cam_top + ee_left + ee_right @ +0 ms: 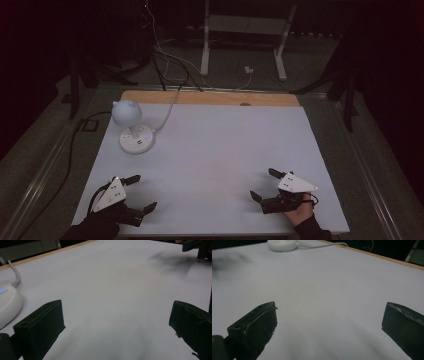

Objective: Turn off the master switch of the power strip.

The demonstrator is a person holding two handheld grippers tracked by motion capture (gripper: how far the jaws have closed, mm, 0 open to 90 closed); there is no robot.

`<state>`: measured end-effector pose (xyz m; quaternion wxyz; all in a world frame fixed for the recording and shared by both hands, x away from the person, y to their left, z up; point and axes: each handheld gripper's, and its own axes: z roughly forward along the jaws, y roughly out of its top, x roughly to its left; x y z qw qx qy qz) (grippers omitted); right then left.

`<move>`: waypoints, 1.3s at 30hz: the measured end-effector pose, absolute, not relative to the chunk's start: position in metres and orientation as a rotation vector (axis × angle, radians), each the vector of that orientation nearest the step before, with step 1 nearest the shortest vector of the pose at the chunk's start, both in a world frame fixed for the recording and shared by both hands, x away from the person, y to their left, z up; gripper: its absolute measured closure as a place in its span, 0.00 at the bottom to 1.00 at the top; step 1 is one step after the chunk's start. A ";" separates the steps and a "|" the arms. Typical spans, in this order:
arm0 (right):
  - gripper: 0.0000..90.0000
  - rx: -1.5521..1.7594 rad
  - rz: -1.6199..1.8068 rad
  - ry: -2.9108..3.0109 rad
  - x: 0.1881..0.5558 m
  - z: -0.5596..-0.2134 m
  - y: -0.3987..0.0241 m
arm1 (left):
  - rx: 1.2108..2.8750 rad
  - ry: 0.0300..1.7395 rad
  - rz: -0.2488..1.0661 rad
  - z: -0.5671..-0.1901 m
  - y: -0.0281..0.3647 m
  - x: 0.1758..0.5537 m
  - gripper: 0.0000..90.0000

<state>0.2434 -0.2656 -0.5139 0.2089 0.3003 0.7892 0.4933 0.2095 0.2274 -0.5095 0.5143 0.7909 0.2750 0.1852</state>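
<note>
High view: a white table [215,150] with a wooden far edge is seen in a dark room. A round white lamp base [136,139] with a small blue light sits at the far left of the table, a pale rounded lamp head [126,112] above it, and a white cable [167,112] runs from it off the far edge. The left gripper [142,192] is held at the near left, jaws spread wide, nothing between them. The right gripper [265,184] is held at the near right, jaws likewise spread and empty. Both are well apart from the lamp and from each other. No task thing is named; nothing else lies on the sheet.

Left gripper view: the left gripper [116,320] is shown with both black jaws set far apart over bare white surface. The lamp base [8,305] is seen at the left edge, its cable [15,273] behind. The other gripper [196,247] is seen at top right.

Right gripper view: the right gripper [329,320] is shown with jaws wide apart, nothing gripped. The lamp base [282,244] is seen far off at the top.
</note>
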 end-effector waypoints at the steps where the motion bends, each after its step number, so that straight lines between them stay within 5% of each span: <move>1: 0.00 0.830 1.360 2.210 0.243 -0.513 -0.265 | 1.905 0.658 0.442 -0.510 0.227 0.210 0.00; 23: 0.00 0.777 1.332 2.213 0.237 -0.507 -0.258 | 1.984 0.593 0.450 -0.507 0.216 0.204 0.00; 39: 0.00 0.770 1.361 2.183 0.233 -0.502 -0.257 | 2.014 0.534 0.321 -0.494 0.206 0.203 0.00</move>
